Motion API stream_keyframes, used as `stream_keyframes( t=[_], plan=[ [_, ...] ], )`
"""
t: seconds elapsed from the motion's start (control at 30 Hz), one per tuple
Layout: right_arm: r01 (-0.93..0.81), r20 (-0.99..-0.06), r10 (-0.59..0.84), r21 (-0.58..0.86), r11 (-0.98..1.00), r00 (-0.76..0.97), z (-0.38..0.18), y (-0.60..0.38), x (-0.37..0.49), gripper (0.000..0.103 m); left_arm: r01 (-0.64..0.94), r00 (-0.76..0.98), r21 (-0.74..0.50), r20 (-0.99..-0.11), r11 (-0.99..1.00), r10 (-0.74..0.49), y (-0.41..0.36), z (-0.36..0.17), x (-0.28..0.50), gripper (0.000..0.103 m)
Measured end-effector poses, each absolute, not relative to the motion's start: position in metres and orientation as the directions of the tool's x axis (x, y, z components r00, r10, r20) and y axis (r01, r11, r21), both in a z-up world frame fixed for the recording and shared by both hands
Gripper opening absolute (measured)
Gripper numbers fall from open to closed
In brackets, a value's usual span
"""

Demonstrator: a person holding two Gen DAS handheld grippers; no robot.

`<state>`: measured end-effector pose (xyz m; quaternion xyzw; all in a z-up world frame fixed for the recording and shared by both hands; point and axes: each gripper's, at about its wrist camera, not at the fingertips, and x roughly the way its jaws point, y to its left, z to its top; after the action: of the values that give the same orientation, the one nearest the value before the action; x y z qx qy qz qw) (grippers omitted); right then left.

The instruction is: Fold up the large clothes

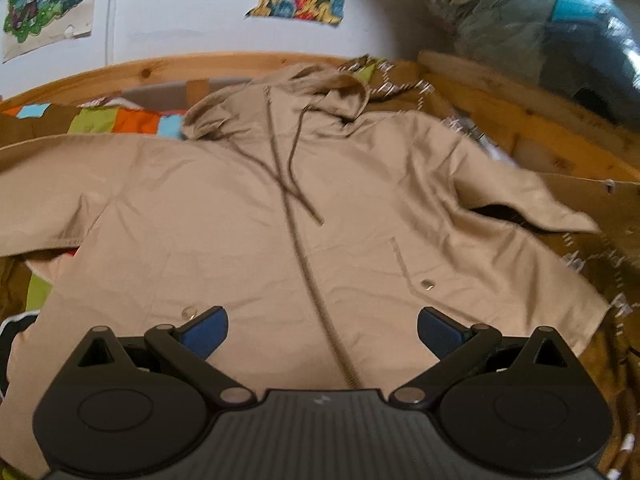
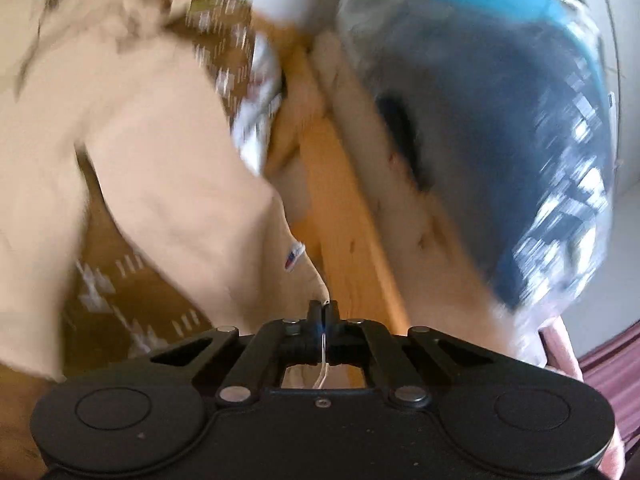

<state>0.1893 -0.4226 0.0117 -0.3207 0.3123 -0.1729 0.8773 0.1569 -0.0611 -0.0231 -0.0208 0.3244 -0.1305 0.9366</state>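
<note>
Jacket (image 1: 248, 216) is lying zipped and face-up across the bed (image 1: 520, 120), spread for folding; right tool (image 2: 323, 311) is pinching its sleeve cuff (image 2: 280, 264) to swing it inward, while left tool (image 1: 322, 330) is hovering wide-jawed over the hem.

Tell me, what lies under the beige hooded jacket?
A brown patterned blanket with colourful patches shows around the jacket; what lies directly beneath the jacket is covered.
</note>
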Motion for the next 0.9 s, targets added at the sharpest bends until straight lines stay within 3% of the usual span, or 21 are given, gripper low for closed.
stream_keyframes(
  t=[0.17, 0.4, 0.6, 0.77, 0.8, 0.87, 0.9],
  plan=[
    [0.035, -0.449, -0.288, -0.492, 0.87, 0.846, 0.1, -0.364, 0.178, 0.0, 0.324, 0.76, -0.214, -0.522, 0.922, -0.388, -0.05, -0.005, 0.151, 0.102],
    [-0.239, -0.468, 0.062, -0.329, 0.914, 0.882, 0.182, -0.242, 0.201, 0.0, 0.427, 0.777, -0.243, -0.395, 0.871, -0.491, -0.031, 0.025, 0.144, 0.103],
    [-0.504, -0.525, 0.307, -0.286, 0.815, 0.794, 0.168, -0.121, 0.249, 0.0, 0.435, 0.806, -0.235, -0.328, 0.869, -0.492, -0.005, 0.04, 0.149, 0.103],
    [-0.663, -0.567, 0.458, -0.223, 0.715, 0.684, 0.124, -0.045, 0.275, 0.0, 0.351, 0.827, -0.258, -0.366, 0.9, -0.427, 0.017, 0.028, 0.166, 0.102],
    [-0.688, -0.567, 0.491, -0.198, 0.698, 0.662, 0.114, -0.037, 0.28, 0.002, 0.323, 0.829, -0.262, -0.385, 0.909, -0.406, 0.02, 0.023, 0.171, 0.102],
    [-0.707, -0.569, 0.517, -0.171, 0.686, 0.639, 0.103, -0.033, 0.29, 0.028, 0.254, 0.826, -0.264, -0.441, 0.93, -0.351, 0.025, 0.013, 0.182, 0.102],
    [-0.708, -0.563, 0.523, -0.165, 0.687, 0.64, 0.099, -0.036, 0.294, 0.036, 0.215, 0.818, -0.267, -0.477, 0.94, -0.322, 0.028, 0.008, 0.188, 0.102]
  ],
)
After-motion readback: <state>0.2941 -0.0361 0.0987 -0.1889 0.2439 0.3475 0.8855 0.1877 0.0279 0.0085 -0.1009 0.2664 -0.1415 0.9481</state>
